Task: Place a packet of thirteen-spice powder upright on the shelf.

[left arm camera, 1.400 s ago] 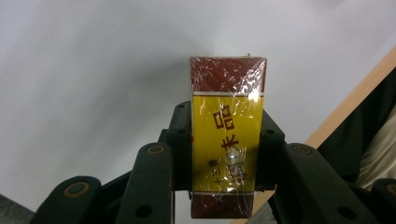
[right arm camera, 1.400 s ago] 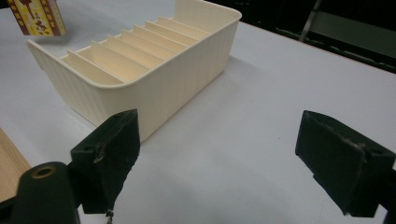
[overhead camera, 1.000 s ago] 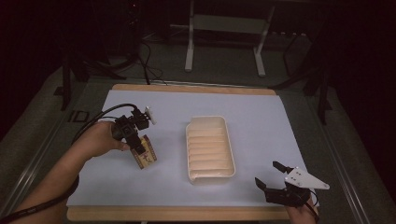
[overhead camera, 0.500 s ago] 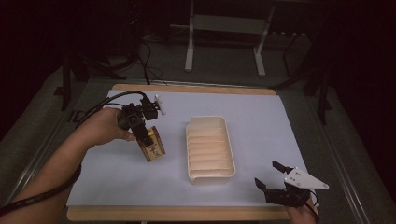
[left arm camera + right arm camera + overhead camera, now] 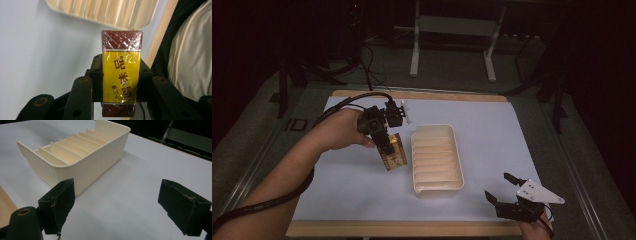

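Note:
My left gripper (image 5: 388, 146) is shut on a yellow and dark red wrapped box (image 5: 393, 154), held above the white mat just left of the cream slotted bin (image 5: 436, 158). In the left gripper view the box (image 5: 121, 72) stands between both jaws, with the bin (image 5: 105, 11) beyond its far end. My right gripper (image 5: 503, 187) rests open near the table's front right corner, nothing between its jaws. In the right gripper view the bin (image 5: 82, 155) lies ahead to the left, its dividers visible.
The white mat (image 5: 492, 130) covers the wooden table (image 5: 412, 229). A cable trails from the left gripper along the forearm (image 5: 287, 170). Dark floor, stands and cables lie beyond the far edge. Bare mat lies right of the bin.
My left gripper has lifted the box off the mat and carried it right, toward the bin. The right gripper has stayed where it was.

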The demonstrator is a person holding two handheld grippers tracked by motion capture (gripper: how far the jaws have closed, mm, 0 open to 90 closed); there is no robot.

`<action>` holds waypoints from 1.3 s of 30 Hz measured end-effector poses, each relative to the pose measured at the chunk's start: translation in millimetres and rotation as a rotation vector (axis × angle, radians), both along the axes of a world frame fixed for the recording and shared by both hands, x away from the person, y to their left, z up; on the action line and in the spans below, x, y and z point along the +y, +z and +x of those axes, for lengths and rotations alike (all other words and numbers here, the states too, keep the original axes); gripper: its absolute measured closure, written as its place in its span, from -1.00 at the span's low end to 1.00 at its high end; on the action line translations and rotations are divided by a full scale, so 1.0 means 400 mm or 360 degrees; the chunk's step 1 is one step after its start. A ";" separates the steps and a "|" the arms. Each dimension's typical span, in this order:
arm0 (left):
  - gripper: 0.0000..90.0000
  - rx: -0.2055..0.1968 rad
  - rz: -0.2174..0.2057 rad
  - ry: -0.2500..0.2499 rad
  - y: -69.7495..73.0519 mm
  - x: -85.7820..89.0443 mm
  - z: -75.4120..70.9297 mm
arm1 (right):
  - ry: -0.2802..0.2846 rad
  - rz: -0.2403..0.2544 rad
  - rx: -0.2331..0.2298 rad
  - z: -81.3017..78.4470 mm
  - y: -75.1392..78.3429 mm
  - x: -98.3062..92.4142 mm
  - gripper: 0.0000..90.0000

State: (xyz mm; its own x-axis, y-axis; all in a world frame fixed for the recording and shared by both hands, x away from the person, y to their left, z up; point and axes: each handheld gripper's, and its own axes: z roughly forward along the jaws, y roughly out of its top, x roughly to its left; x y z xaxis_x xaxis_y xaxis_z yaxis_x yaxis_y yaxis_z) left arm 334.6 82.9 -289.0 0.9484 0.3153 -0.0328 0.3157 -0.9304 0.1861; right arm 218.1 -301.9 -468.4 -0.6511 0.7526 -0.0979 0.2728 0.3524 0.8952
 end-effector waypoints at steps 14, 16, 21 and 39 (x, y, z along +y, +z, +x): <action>0.50 -0.0037 0.0010 -0.0175 0.017 -0.118 -0.016 | -0.0007 0.0005 0.0006 0.002 -0.001 -0.002 -0.68; 0.50 -0.0037 0.0017 -0.0178 0.016 -0.128 -0.017 | -0.0006 0.0005 0.0005 0.001 -0.001 -0.002 -0.68; 0.50 -0.0039 0.0050 -0.0237 -0.008 -0.179 -0.021 | -0.0004 0.0006 0.0002 0.001 0.000 -0.003 -0.68; 0.50 0.0024 0.0054 -0.0380 -0.094 -0.270 -0.028 | 0.0000 0.0010 0.0005 0.001 -0.001 -0.004 -0.68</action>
